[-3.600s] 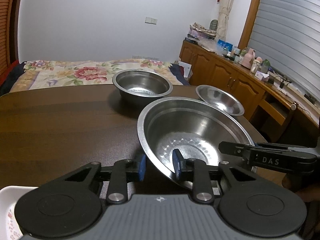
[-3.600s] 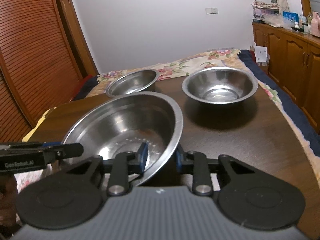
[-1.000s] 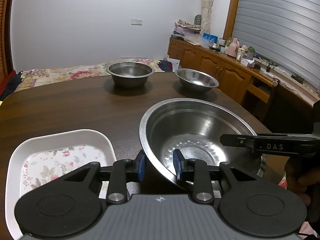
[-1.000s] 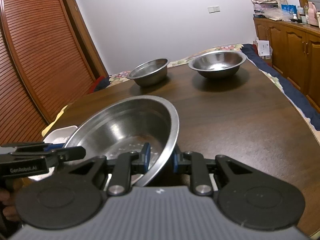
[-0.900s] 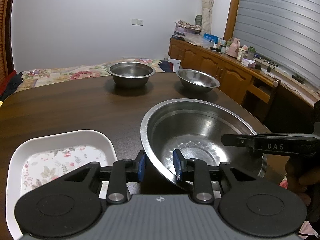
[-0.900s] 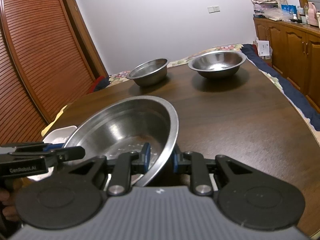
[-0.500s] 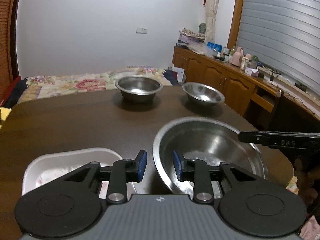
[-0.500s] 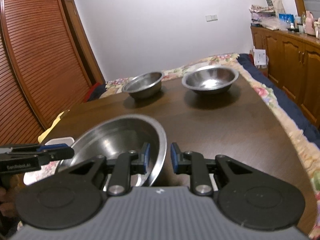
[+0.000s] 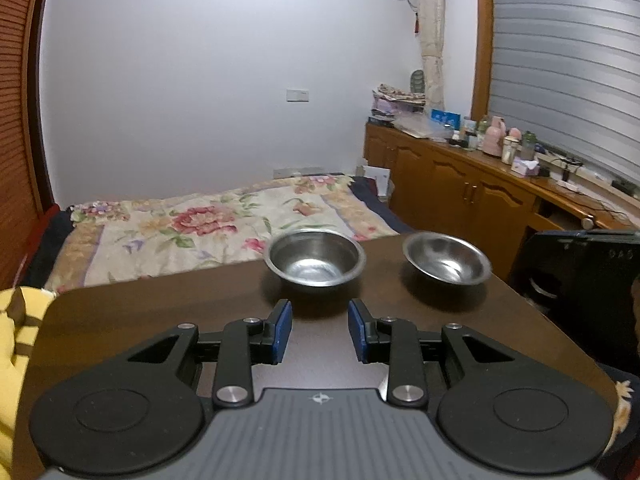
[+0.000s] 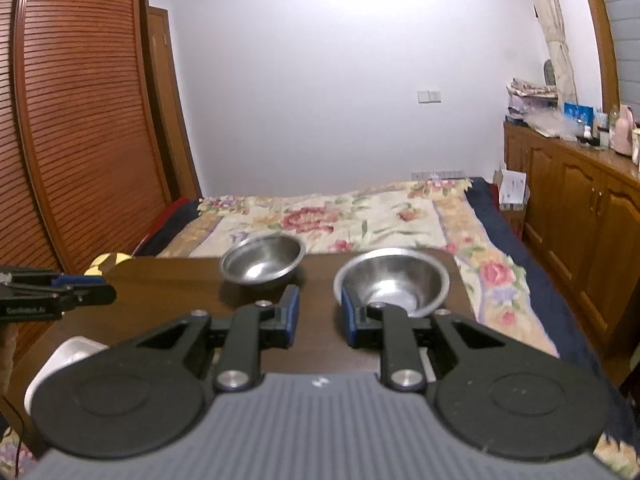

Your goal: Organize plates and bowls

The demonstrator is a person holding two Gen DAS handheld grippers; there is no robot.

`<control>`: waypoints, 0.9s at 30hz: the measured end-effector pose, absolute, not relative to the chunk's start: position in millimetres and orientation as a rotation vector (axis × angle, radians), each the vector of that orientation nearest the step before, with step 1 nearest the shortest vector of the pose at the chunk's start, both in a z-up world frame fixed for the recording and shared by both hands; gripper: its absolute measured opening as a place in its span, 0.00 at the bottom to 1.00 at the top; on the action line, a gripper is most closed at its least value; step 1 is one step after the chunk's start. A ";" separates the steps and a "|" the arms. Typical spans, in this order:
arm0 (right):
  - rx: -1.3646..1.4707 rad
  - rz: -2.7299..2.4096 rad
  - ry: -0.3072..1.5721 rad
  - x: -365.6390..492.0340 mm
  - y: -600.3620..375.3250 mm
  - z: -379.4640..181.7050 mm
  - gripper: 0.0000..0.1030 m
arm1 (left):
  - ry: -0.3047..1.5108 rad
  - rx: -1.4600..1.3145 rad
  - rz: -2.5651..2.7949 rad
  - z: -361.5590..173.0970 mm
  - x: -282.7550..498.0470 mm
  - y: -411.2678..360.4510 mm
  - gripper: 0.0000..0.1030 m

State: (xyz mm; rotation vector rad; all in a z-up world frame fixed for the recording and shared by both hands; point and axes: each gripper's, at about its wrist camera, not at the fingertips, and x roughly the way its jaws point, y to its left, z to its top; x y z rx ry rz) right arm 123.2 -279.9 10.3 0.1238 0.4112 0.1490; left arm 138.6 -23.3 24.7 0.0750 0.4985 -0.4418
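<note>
Big bowl gone from both claws.

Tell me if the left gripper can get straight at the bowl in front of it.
Probably yes: the left gripper is empty, its jaws opening, with only bare table between it and the bowl.

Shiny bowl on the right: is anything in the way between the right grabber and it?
No, nothing that shows. Only bare table lies between the empty right gripper and the right bowl. The other bowl sits apart, off to its left.
</note>
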 end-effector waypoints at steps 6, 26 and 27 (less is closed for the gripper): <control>0.111 0.190 0.413 160.3 -283.2 17.1 0.32 | 0.510 0.050 -0.397 30.2 173.7 -21.1 0.32; 0.167 0.358 0.595 295.0 -249.2 -33.6 0.32 | 0.634 0.018 -0.369 -2.2 266.4 -37.4 0.36; 0.161 0.363 0.603 297.5 -246.9 -35.6 0.32 | 0.642 0.014 -0.374 -4.4 270.0 -37.7 0.36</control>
